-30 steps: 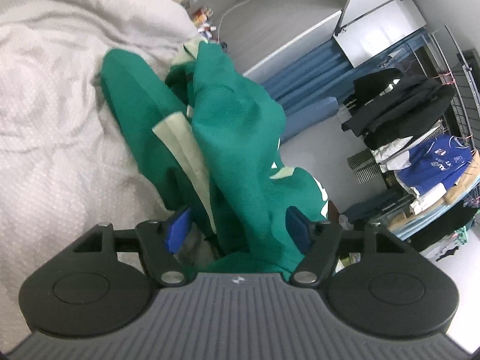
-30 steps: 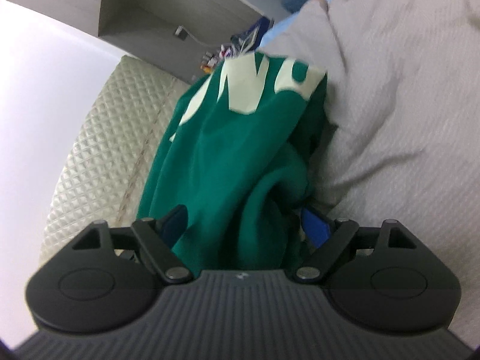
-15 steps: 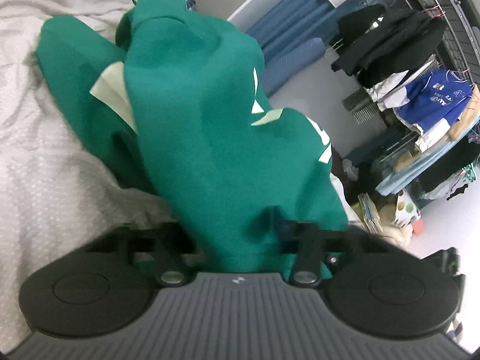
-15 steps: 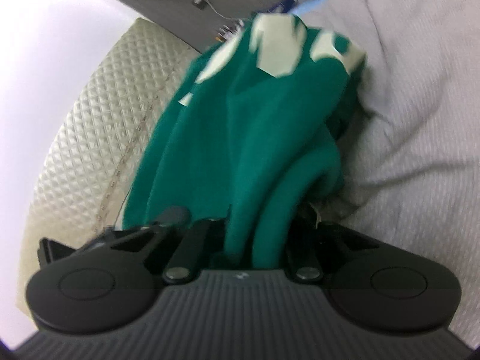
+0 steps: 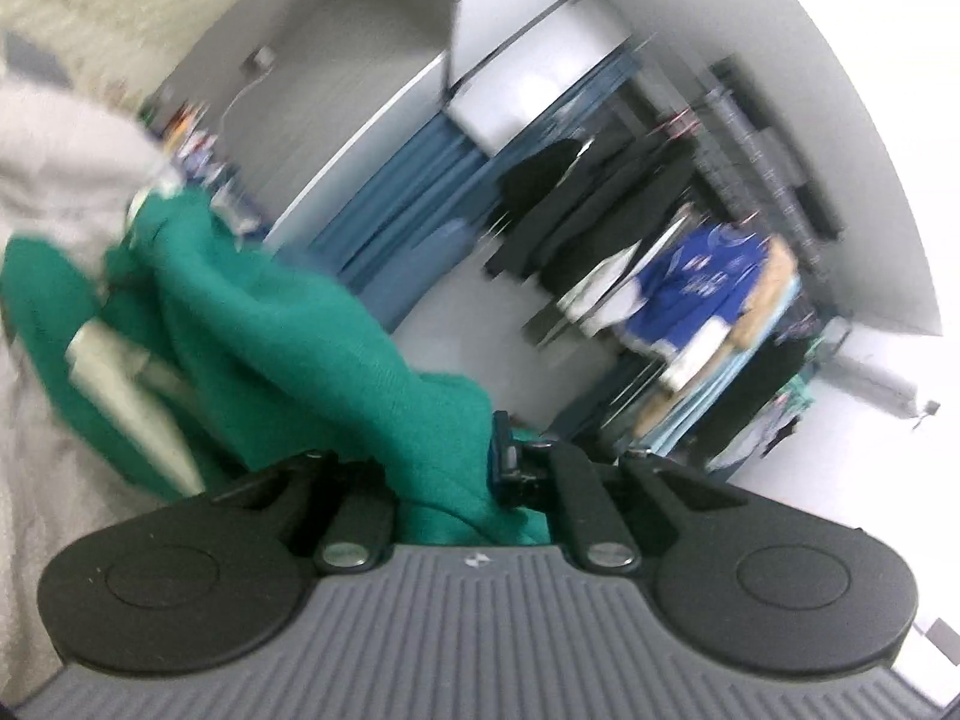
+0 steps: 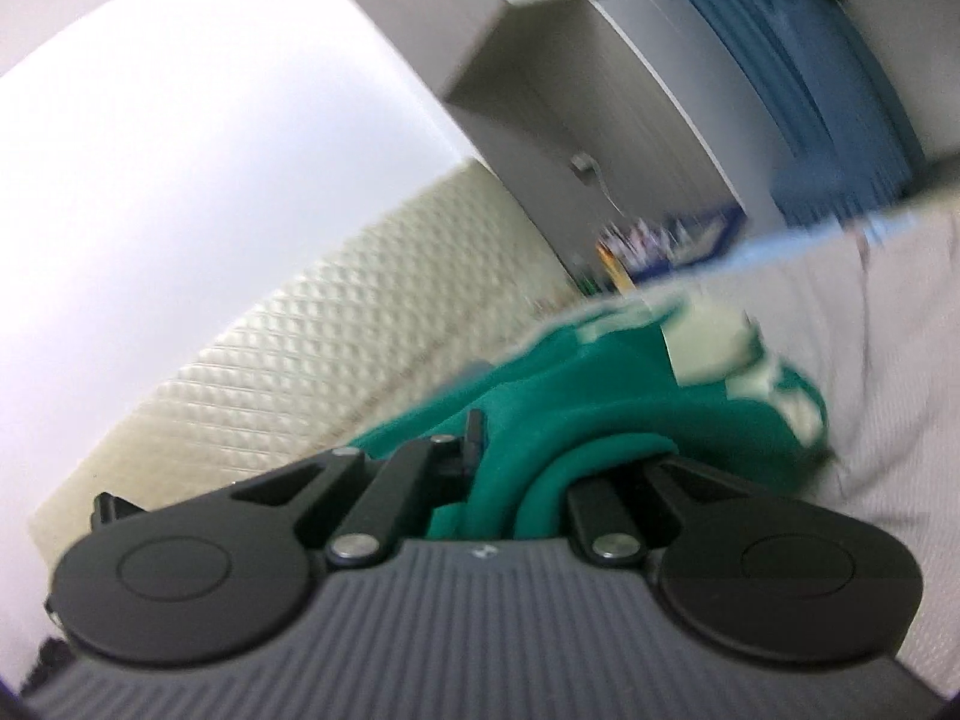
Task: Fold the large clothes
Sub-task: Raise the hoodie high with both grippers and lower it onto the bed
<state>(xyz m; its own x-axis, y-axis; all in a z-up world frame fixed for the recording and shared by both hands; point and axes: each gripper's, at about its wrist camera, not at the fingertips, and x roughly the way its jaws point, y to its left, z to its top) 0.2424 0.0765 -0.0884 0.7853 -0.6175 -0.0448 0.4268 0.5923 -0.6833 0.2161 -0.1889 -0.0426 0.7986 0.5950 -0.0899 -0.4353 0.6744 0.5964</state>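
Note:
A green sweatshirt (image 5: pixel 288 336) with pale lettering hangs bunched from my left gripper (image 5: pixel 441 456). Its jaws are closing tight on a thick fold of the cloth, and the fabric hides the left finger. The rest of the garment trails down to the left onto the grey bed cover (image 5: pixel 54 156). In the right wrist view the same sweatshirt (image 6: pixel 600 384) runs from my right gripper (image 6: pixel 534 462) toward the bed. That gripper's jaws are closing onto a rolled edge of the cloth. Both views are blurred by motion.
The grey bed cover (image 6: pixel 888 360) fills the right side, with a quilted headboard (image 6: pixel 288 348) behind it. Small clutter (image 6: pixel 648 240) sits on a bedside surface. A rack of hanging clothes (image 5: pixel 690 276) and a blue curtain (image 5: pixel 408 198) stand across the room.
Both grippers went from open around the sweatshirt to shut on it, then rose and rolled. The garment is lifted off the bed and more of the room shows.

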